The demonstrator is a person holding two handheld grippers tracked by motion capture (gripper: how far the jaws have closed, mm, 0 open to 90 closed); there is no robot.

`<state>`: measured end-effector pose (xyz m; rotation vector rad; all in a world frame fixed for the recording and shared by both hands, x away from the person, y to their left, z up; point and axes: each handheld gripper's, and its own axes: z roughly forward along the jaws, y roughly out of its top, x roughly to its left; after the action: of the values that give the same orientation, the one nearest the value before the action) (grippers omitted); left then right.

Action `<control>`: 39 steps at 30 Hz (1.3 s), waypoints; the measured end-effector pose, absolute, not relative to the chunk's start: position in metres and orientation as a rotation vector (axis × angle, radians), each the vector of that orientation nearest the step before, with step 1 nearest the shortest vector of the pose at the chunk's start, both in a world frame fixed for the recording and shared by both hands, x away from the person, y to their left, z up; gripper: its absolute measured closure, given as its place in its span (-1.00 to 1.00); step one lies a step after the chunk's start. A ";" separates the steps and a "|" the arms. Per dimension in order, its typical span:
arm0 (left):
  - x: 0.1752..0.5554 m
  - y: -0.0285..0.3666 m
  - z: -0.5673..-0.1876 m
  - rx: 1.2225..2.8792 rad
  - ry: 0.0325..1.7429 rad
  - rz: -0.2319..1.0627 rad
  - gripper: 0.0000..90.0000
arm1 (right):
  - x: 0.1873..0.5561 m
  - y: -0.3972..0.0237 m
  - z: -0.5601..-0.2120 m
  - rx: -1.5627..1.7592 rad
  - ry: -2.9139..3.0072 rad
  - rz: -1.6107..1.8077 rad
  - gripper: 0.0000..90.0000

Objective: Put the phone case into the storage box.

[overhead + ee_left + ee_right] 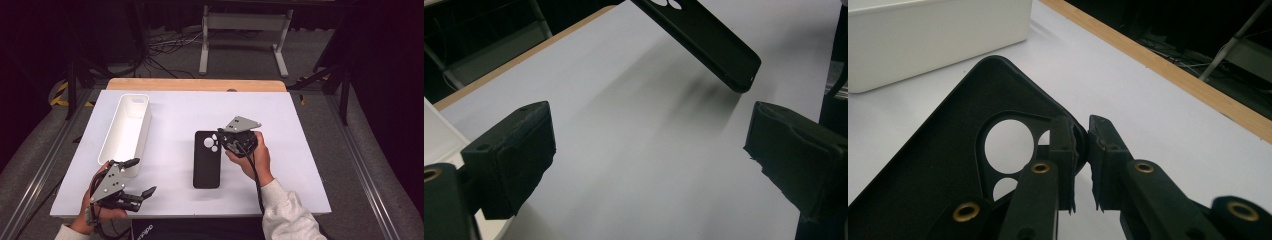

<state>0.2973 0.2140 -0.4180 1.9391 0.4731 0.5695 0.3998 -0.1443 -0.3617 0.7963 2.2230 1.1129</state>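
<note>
Right tongs (1083, 150) pinching phone case (206, 160) rim, left tongs (138, 176) wide open, empty, beside white bin (126, 131)

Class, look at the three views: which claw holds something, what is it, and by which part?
The right claw pinches the black phone case by its side wall at the camera-cutout corner. The left claw is open, holding nothing.
</note>
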 end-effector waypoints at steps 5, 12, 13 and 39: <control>0.300 0.210 -0.412 1.909 0.479 0.572 -0.84 | 0.396 -0.146 -0.359 0.793 2.188 1.135 0.82; 0.303 0.199 -0.402 1.883 0.493 0.593 -0.79 | 0.388 -0.148 -0.355 0.793 2.134 1.147 0.82; 0.304 0.195 -0.399 1.882 0.496 0.601 -0.78 | 0.387 -0.148 -0.355 0.788 2.128 1.150 0.82; 0.338 0.124 -0.374 1.890 0.542 0.613 -0.62 | 0.365 -0.131 -0.356 0.686 2.047 1.114 0.82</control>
<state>0.3379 0.1244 -0.3743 1.8898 0.5416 0.6134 0.3655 -0.1307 -0.3557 0.6863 2.0473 1.1135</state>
